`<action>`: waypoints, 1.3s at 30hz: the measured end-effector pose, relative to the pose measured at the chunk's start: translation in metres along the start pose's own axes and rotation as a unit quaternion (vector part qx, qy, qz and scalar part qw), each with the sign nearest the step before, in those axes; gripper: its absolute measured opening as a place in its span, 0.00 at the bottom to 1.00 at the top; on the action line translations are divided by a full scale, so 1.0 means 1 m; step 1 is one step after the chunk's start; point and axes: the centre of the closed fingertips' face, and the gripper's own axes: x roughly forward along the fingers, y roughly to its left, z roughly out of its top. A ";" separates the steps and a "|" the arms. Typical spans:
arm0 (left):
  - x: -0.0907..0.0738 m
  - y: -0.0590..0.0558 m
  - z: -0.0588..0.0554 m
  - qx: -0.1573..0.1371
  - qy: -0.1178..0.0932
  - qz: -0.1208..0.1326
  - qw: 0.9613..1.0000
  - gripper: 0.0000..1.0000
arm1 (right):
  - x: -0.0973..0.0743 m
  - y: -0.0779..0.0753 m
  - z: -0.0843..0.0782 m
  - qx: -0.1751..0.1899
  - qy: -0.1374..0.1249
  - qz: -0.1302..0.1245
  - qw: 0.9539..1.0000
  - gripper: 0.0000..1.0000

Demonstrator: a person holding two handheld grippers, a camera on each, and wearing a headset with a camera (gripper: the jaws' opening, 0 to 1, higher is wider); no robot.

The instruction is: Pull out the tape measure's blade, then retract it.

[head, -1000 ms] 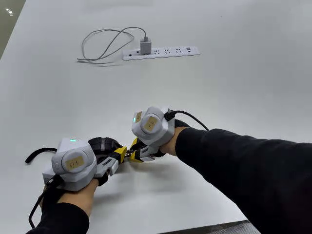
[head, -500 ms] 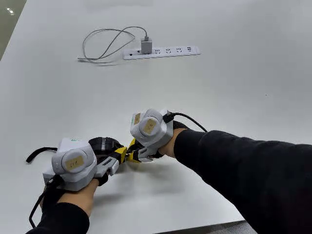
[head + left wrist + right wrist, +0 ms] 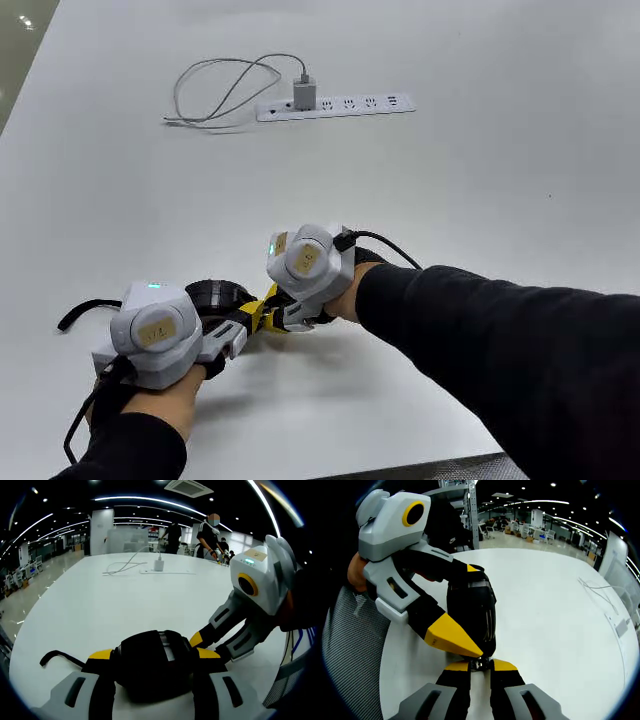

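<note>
Near the tabletop's [image 3: 450, 180] front edge, the left gripper [image 3: 243, 322] has its fingers [image 3: 102, 654] clamped on the black tape measure [image 3: 155, 665], which rests on the surface with its strap [image 3: 80, 312] trailing left. Just beside it, the right gripper [image 3: 481, 665] has its fingers nearly together, pinching the blade tip [image 3: 481, 663] at the case's mouth. Since a second ago the right gripper has edged slightly toward the left one, and the blade is still wound in. Far back lie a power strip [image 3: 335, 105] and cable [image 3: 215, 85].

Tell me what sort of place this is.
Probably a big open-plan office or lab hall: a long white table carrying a power strip, strip lights across the ceiling, and rows of desks and chairs far behind.
</note>
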 end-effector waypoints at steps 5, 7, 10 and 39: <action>0.000 -0.001 0.000 0.005 -0.001 -0.001 1.000 0.59 | 0.000 0.000 0.000 -0.001 0.000 -0.007 1.000 0.11; 0.000 -0.001 0.000 0.005 -0.002 -0.002 1.000 0.60 | -0.001 0.001 0.000 0.004 -0.003 -0.010 1.000 0.12; 0.000 -0.001 0.000 0.004 -0.003 -0.002 1.000 0.60 | -0.001 0.001 0.000 0.010 -0.004 -0.013 1.000 0.12; -0.016 -0.013 0.003 0.068 0.011 -0.139 0.988 0.86 | -0.057 0.024 -0.021 0.053 -0.025 -0.033 0.998 0.35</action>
